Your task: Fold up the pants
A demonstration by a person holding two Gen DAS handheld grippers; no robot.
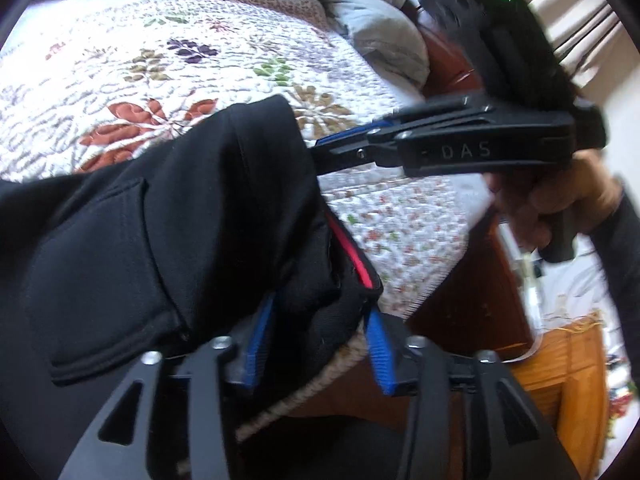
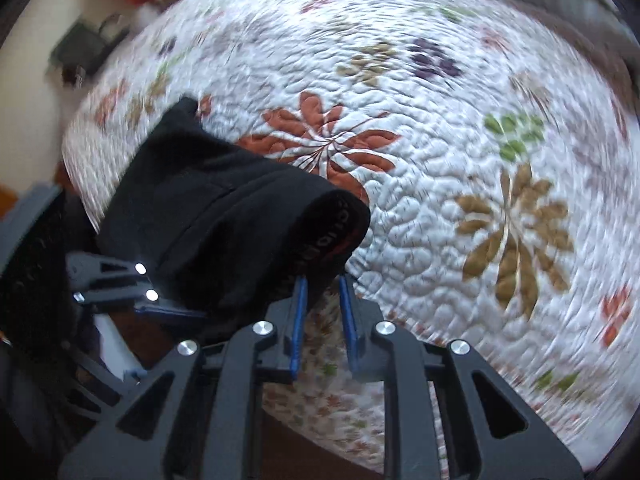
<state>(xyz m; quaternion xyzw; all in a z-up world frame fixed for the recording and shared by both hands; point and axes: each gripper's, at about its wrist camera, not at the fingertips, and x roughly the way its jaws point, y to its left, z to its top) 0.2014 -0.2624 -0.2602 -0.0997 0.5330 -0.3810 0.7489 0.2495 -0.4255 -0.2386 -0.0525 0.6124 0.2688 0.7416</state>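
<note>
Pants [image 1: 168, 216], black with a red-lined waistband [image 1: 356, 256], are bunched and held up over the near edge of the bed, above a white quilt [image 1: 168, 60] printed with rust, olive, purple and green leaves. Both grippers have hold of the waist end, close together.

Left gripper [image 1: 320, 312]: blue pads [image 1: 376, 340] spread around a thick wad of fabric, clamped on it, with the waistband edge sitting between the fingers.

Right gripper [image 2: 323, 280]: blue pads [image 2: 298, 320] pinch a rolled fold of waistband at the tips; lettering on the band is blurred, unreadable. From the left wrist camera it comes in from the right, tips buried in the cloth edge, person's hand [image 1: 560, 200] on the handle.

Grey duvet [image 1: 376, 20] is piled at the far side of the bed. Wooden furniture [image 1: 568, 368] stands off the bed's right side. Right wrist view is motion-blurred at the edges
</note>
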